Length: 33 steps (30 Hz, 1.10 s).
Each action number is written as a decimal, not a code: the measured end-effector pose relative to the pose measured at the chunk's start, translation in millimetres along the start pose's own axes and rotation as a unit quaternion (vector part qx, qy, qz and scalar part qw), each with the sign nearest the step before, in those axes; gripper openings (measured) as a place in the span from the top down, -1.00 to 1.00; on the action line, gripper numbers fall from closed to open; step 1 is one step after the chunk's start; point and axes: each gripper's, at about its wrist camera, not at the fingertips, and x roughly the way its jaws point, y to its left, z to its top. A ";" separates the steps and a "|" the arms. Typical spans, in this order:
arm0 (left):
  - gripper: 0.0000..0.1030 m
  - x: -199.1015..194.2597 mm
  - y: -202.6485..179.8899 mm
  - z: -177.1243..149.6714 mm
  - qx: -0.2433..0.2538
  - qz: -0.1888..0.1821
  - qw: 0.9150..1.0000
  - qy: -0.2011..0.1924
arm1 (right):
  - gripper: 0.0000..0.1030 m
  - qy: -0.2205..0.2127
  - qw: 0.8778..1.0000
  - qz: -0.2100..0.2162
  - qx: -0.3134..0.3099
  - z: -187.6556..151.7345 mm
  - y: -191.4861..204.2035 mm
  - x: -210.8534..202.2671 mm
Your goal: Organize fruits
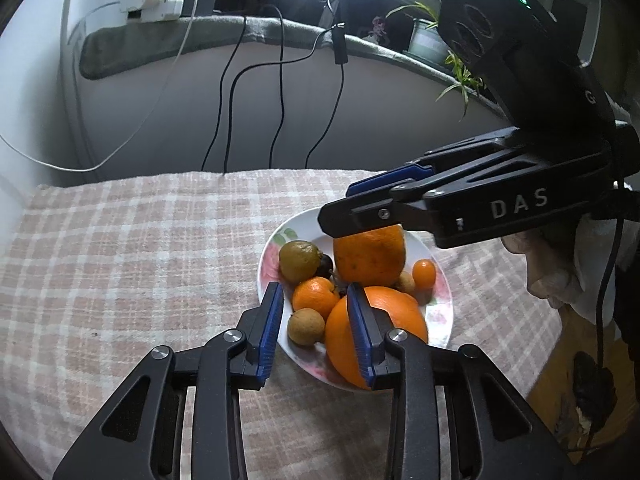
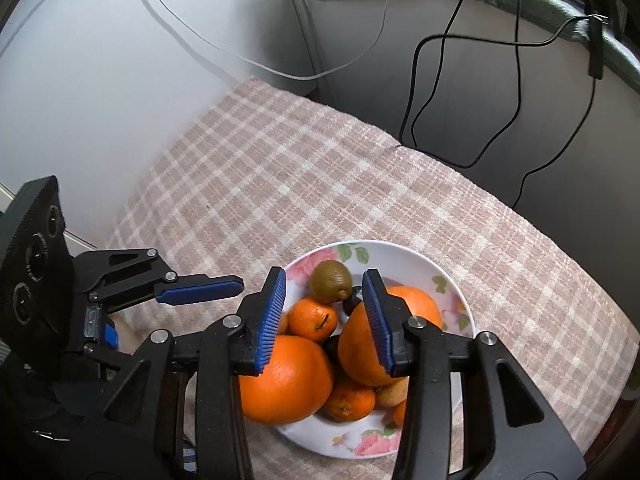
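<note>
While both grippers hang over the plate (image 1: 442, 292) on the checked cloth (image 1: 140, 260), all the fruit sits piled in it. Left gripper (image 1: 316, 320) is open and holds nothing; right gripper (image 2: 326, 316) is open and empty too. I think a pick comes next, so go slow, choose a top fruit like the small orange (image 1: 316, 296), and close softly so the pile does not roll. Only the left view shows the plant (image 1: 430, 36). Only the right view shows the small fruit under the big oranges (image 2: 286, 380).
</note>
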 end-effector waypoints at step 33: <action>-0.35 -56.3 -32.5 -18.5 0.015 0.072 0.996 -0.050 | -0.66 -0.190 0.975 -0.089 0.070 -117.0 9.3 -81.2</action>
